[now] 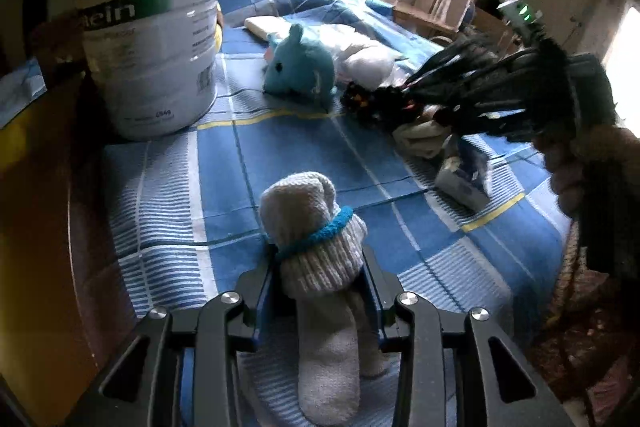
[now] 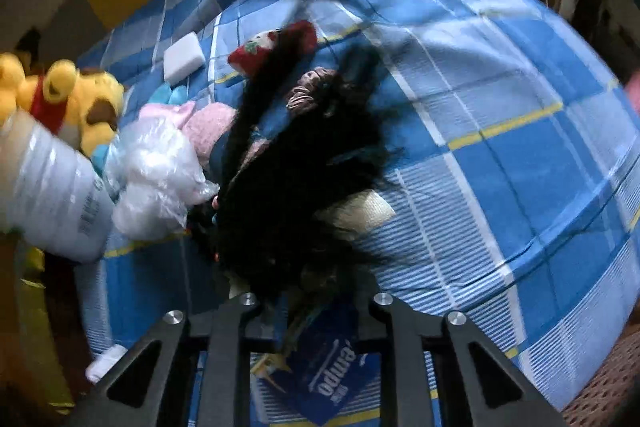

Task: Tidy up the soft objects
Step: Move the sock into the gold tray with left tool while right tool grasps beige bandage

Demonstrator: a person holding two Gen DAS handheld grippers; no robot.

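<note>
- Because it was knitted, light and limp, the rolled grey sock (image 1: 316, 251) would sag rather than resist; the left gripper (image 1: 320, 291) had its fingers closed on the ribbed cuff, just below the blue trim, the firmest place to hold it.
- The sock hung over the bed (image 1: 248, 163), on the near side of the tin can (image 1: 156, 35), with its loose toe trailing down between the fingers.
- The right gripper (image 2: 312, 303) was shut on a black feathery duster (image 2: 288, 187), on the far side of the sock from the can; the tuft was fluffy, weightless and likely to brush neighbouring things.
- Beyond the can's base lay a blue plush mouse (image 1: 300, 67), and a white bagged bundle (image 1: 366, 63) just beside it; both looked compressible and safe to squeeze.
- A blue tissue pack (image 2: 324, 383) lay under the duster, well apart from the can.
- Open room: the checked cover between can and sock was bare. The can's rigid rim was the one hard edge to clear; the bed's near edge ran below the can.
</note>
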